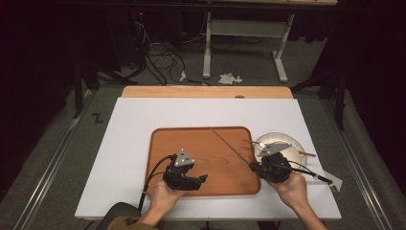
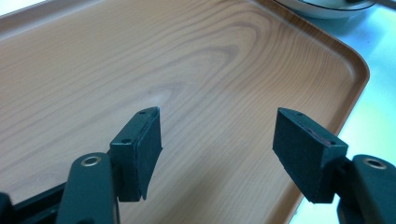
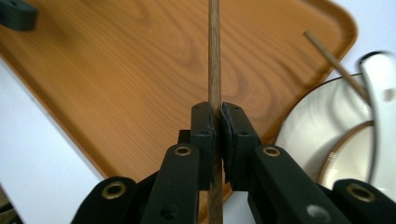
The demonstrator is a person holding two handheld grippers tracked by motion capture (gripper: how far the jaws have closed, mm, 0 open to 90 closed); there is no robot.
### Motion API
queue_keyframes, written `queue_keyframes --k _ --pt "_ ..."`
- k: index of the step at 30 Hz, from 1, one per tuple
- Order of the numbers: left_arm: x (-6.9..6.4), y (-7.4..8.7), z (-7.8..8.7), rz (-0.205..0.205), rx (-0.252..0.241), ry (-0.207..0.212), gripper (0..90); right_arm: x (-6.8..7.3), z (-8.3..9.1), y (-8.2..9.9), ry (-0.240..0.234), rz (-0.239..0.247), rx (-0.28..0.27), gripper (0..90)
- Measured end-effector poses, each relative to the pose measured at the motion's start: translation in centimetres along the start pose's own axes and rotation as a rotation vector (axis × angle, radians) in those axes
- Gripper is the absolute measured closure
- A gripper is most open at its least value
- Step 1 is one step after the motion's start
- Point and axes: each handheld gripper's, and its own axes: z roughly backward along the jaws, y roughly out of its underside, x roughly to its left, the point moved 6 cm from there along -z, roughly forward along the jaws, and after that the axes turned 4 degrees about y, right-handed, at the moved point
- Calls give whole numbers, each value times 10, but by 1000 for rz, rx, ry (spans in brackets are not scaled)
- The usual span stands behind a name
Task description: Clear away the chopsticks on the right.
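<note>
Over the wooden tray (image 1: 206, 143), the right claw (image 3: 217, 122) is squeezed tight on a thin brown stick (image 3: 214, 56). Beside it, the left claw (image 2: 217, 140) is wide open and holds nothing.

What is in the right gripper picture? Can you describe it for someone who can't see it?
The right hand-held gripper is shut on a thin wooden chopstick that points straight up the picture, over a wooden tray. A white plate with a second chopstick across it sits at the right, on a white table.
</note>
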Motion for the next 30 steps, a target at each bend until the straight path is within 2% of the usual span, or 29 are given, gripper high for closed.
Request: queue_keyframes --k 3,12,20,26,27,30 --pt "0 0 0 -4 4 0 326 3 -9 2 5 4 30 851" --pt "0 0 0 -5 7 2 326 12 -34 3 -6 7 72 850" --pt "-1 1 0 -8 8 1 326 13 -44 6 3 8 104 849" --pt "0 0 0 -8 7 0 326 11 -52 11 32 8 146 843" --pt "-1 0 0 -9 7 0 326 10 -53 11 30 17 142 842" --pt "-2 1 0 -10 9 1 326 8 -52 13 46 2 141 818"
